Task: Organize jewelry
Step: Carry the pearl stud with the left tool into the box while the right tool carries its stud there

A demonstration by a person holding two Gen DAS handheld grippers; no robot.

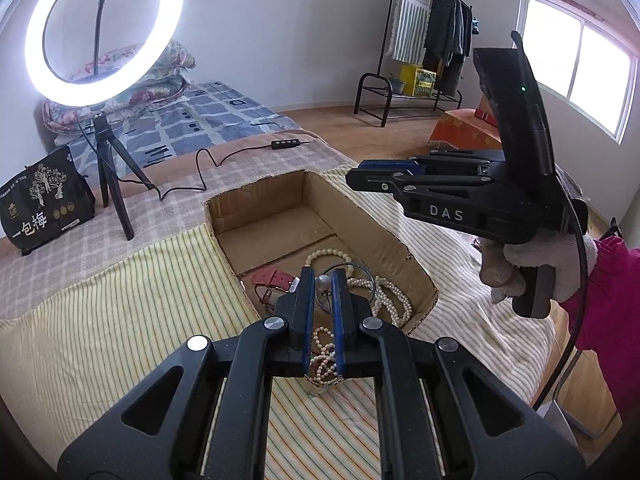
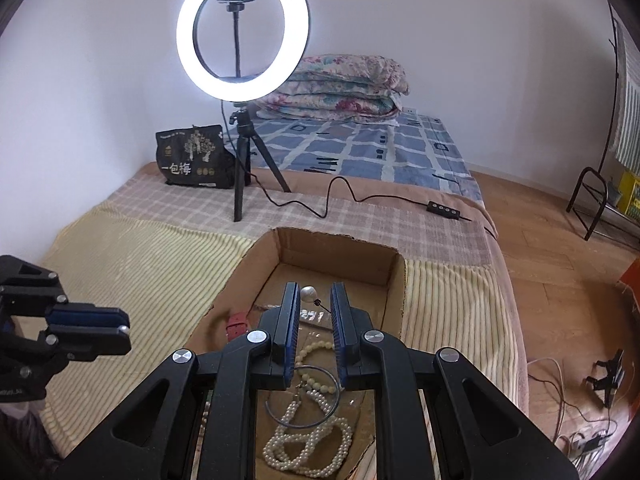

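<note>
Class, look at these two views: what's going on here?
A person holding a two-finger gripper in each hand is sorting jewelry into a cardboard box on a bed. The left gripper hangs over the box, open. The right gripper hovers above it too, open, nothing clamped. Pearl necklaces, a metal hoop and a red watch strap already lie inside.

Lit ring light (image 2: 243,30) on a small black tripod (image 2: 244,164), set on the checked blanket (image 2: 360,220). Black printed bag (image 2: 192,158) just beside the tripod, near the wall. Black cable with inline switch (image 2: 442,207) trailed across the blanket. Folded floral quilts (image 2: 336,86) stacked at the head of the blue patterned sheet (image 2: 360,148). Clothes rack (image 1: 424,44) with hanging garments by the window (image 1: 576,68). Yellow striped cloth (image 2: 132,264) spread in front.
</note>
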